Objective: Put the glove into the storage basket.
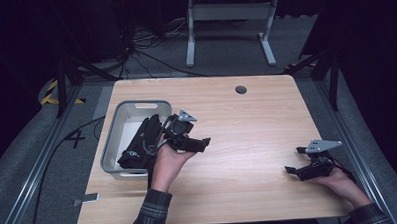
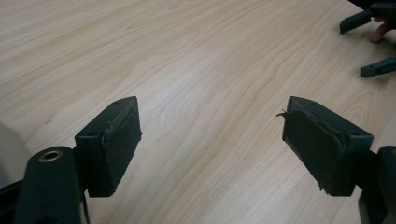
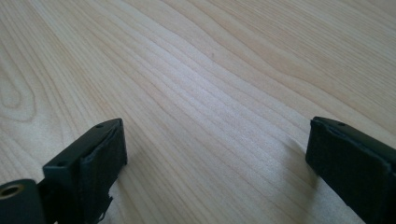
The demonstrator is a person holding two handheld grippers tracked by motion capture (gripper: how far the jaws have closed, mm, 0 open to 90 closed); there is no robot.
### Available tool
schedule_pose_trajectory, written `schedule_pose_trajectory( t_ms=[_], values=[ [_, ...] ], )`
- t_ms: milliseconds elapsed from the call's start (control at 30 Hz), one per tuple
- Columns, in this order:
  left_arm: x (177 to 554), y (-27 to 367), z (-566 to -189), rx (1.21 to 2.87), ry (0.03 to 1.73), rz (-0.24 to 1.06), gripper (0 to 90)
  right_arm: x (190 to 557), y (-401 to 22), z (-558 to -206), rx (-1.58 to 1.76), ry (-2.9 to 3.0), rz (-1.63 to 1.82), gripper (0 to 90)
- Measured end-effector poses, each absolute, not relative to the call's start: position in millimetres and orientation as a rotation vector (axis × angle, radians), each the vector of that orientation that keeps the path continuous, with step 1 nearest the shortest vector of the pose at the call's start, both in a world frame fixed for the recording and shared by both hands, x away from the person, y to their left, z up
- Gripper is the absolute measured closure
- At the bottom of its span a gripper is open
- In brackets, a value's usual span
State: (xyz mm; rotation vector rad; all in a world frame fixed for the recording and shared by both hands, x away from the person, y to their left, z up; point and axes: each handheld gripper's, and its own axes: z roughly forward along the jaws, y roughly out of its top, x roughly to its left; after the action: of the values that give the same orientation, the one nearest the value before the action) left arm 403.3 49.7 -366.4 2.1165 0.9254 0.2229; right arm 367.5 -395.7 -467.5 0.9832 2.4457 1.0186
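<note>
High view shows the left gripper (image 1: 203, 142) with its jaws spread wide and nothing between them, held over the pale wooden table (image 1: 247, 130) just right of the light grey plastic bin (image 1: 117, 116). A black fabric glove (image 1: 143, 144) drapes over that bin's right wall, touching the hand behind the gripper. The right gripper (image 1: 295, 160) rests near the table's right edge, jaws likewise apart and empty, well away from bin and glove.

I'm working in a lab: black curtains around, aluminium rails (image 1: 35, 162) flanking the tabletop (image 1: 247, 135), loose cables (image 1: 144, 49) at eleven o'clock
</note>
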Motion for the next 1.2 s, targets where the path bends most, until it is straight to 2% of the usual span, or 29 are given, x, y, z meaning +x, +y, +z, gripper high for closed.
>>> schedule_pose_trajectory(
  t_ms=[600, 1000, 1200],
  values=[
    [382, -10, -414, 2.191, 0.824, 0.17, 14.6, 367, -396, -468, 0.983, 2.446, 1.019, 5.5],
    [374, -33, -448, 2.257, 0.796, 0.183, 13.7, 367, -396, -468, 0.983, 2.446, 1.019, 5.5],
    [373, -41, -462, 2.313, 0.793, 0.192, 9.2, 367, -396, -468, 0.983, 2.446, 1.019, 5.5]
  ],
)
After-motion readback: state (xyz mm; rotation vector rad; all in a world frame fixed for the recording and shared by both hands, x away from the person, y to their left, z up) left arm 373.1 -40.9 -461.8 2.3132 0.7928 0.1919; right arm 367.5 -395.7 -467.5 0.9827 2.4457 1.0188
